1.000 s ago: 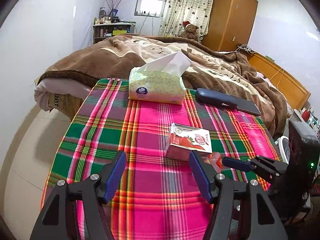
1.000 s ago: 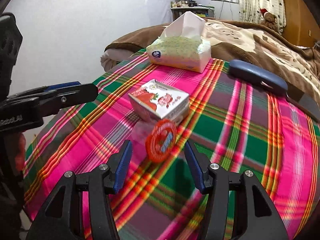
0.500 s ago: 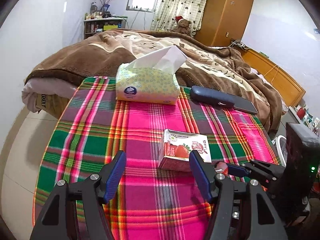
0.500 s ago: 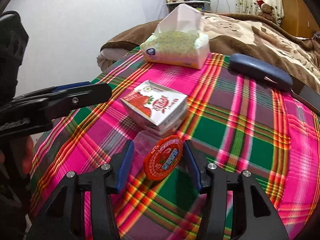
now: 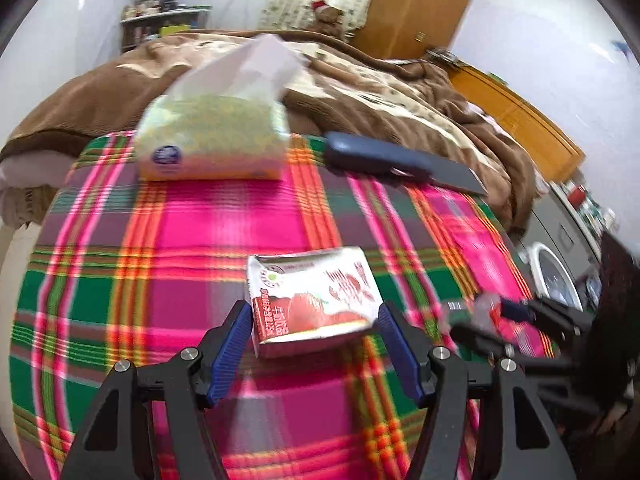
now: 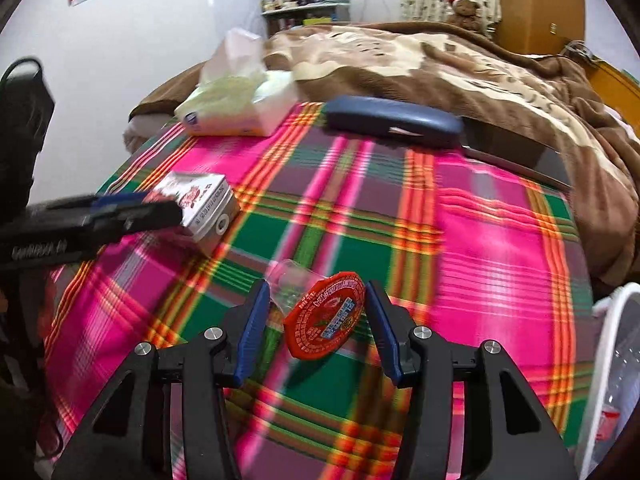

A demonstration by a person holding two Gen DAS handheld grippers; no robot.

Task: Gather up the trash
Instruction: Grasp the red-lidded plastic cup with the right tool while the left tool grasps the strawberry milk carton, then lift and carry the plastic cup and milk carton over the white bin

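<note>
Plaid tablecloth (image 5: 192, 240) is carrying the trash; left gripper (image 5: 312, 330), tilting downward, is now straddling the carton (image 5: 316, 300) ungripped; right gripper (image 6: 314, 312) is bracketing the cup (image 6: 320, 316) at six o'clock, narrower than before, contact unclear.

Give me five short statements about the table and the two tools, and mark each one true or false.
1. The strawberry milk carton lies on its side between the left tool's fingers. True.
2. The jelly cup has a blue lid. False: its lid is red.
3. The jelly cup sits between the right tool's fingers. True.
4. The tissue pack lies on the bed's brown blanket. False: it sits on the plaid tablecloth.
5. The dark blue case lies at the table's far side, right of the tissue pack. True.
</note>
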